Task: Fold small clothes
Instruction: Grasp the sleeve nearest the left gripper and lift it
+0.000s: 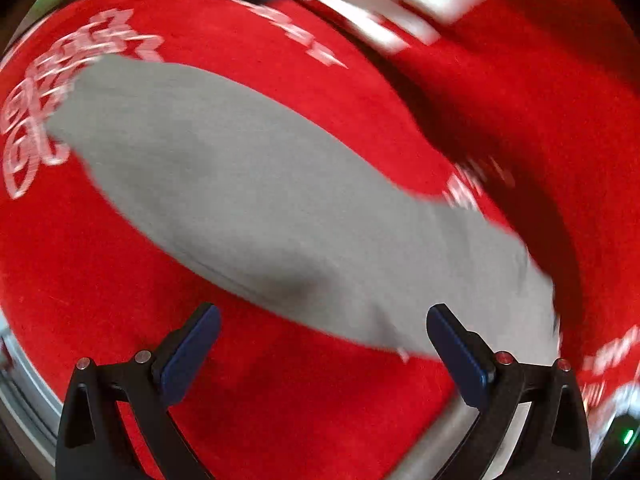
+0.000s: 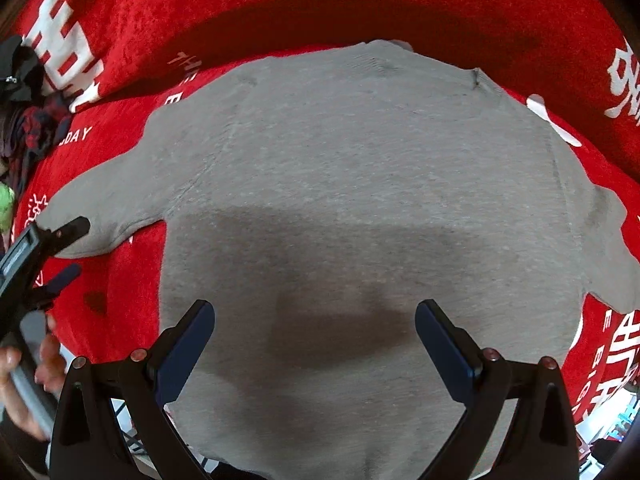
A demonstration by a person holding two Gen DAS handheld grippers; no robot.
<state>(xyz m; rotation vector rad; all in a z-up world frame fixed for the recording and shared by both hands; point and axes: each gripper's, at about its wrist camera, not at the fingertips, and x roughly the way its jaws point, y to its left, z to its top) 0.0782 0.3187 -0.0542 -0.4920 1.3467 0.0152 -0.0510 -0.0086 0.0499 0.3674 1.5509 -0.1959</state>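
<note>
Grey sweatshirt point(image 2: 360, 184) lies flat on the red-covered table point(image 2: 280, 4), left sleeve point(image 1: 248, 184) running diagonally away from the left gripper point(image 1: 324, 320) – nearer hand for it – fingers apart, empty; right gripper point(image 2: 314, 312) over the hem, fingers likewise apart.

The small grey knit sweater point(image 2: 360, 184) looks like soft matt cloth with a fine heathered weave and ribbed seams. Under it, the red printed tablecloth point(image 2: 320, 0) has a plush, velvety nap with flat white lettering. Over the sweater, the black right gripper point(image 2: 315, 336) looks like matt plastic, with smooth dark-blue pads point(image 2: 444, 344) and small shiny metal rivets.
</note>
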